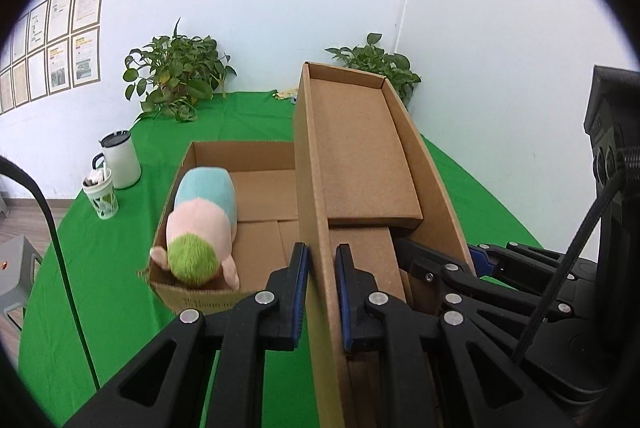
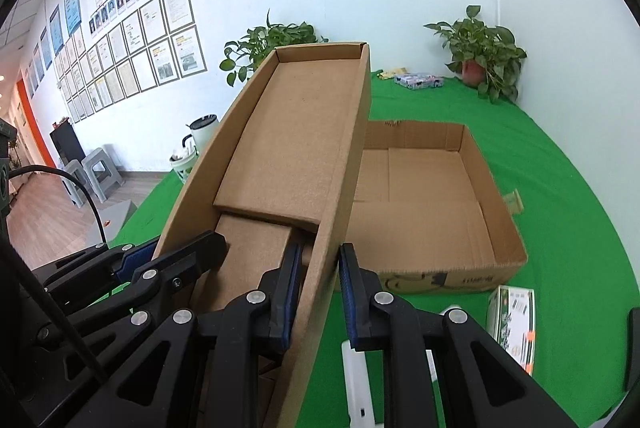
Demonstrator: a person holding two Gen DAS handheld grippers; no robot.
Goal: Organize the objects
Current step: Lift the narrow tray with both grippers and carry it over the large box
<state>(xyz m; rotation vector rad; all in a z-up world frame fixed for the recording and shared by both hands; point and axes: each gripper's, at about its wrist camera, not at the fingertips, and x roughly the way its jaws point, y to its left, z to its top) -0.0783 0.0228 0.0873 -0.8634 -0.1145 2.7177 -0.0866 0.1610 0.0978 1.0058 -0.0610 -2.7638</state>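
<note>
Left gripper (image 1: 322,288) straddled the left wall of the lid (image 1: 360,156), one finger outside, one inside. The outer pad sat against the cardboard; a thin gap showed at the inner pad, so a firm clamp could not be confirmed, though the fingers were nearly together on the wall. Right gripper (image 2: 318,292) did the same on the lid's (image 2: 296,132) right wall: inner pad on the cardboard, outer pad slightly off it. Each gripper was visible in the other's view, right gripper (image 1: 444,260) at the far wall and left gripper (image 2: 176,256) likewise.

The lid was held up off the table, tilted with its far end raised, open side facing the cameras, a folded flap visible inside. It hung over the box (image 1: 256,188), overlapping the box's near and middle part. The box (image 2: 440,188) lay flat and open on the green cloth (image 1: 120,248).

A plush toy (image 1: 200,224) lay in the box along its left wall, green end toward the camera, resting on the near rim. The right wrist view did not show the toy; the lid blocked that side.

On the cloth to the left: a white mug (image 1: 120,160) with a small cup (image 1: 100,196) just beside it. Two plants (image 1: 176,72) stood at the back. A small packet (image 2: 514,324) lay near the box's near right corner, a white object (image 2: 356,380) under the right gripper. A small carton (image 2: 418,81) sat at the back by the right plant (image 2: 484,48).
</note>
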